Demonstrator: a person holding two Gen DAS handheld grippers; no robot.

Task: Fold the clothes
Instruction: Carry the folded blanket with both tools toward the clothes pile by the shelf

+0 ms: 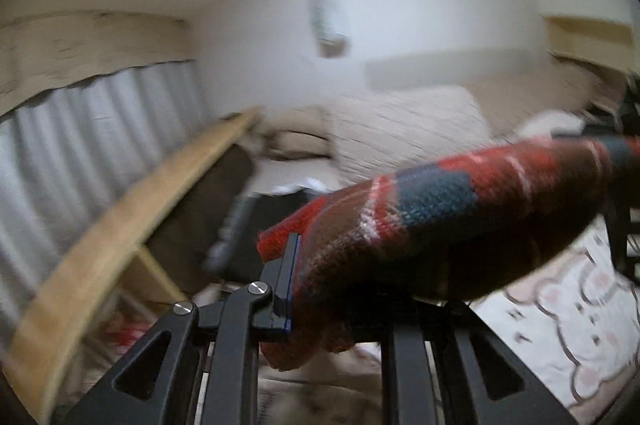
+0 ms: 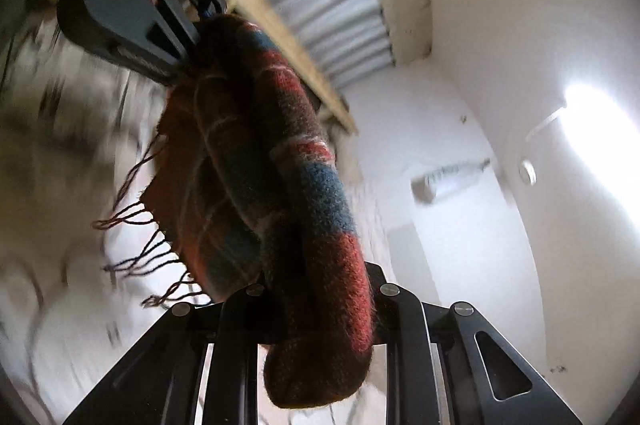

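Right up against the lens, the red-and-blue plaid scarf (image 1: 440,221) is getting pinched by the left tool (image 1: 320,289) — jaws clamped on one bunched end. The right tool (image 2: 316,305) is gripping the other end, so the scarf is hanging in the air between the two, fringe (image 2: 140,249) dangling loose. Below it the bed (image 1: 568,325) with the bear-print sheet is showing, all blurry. A wooden rail (image 1: 120,225) is running past the grey curtain (image 1: 80,129).
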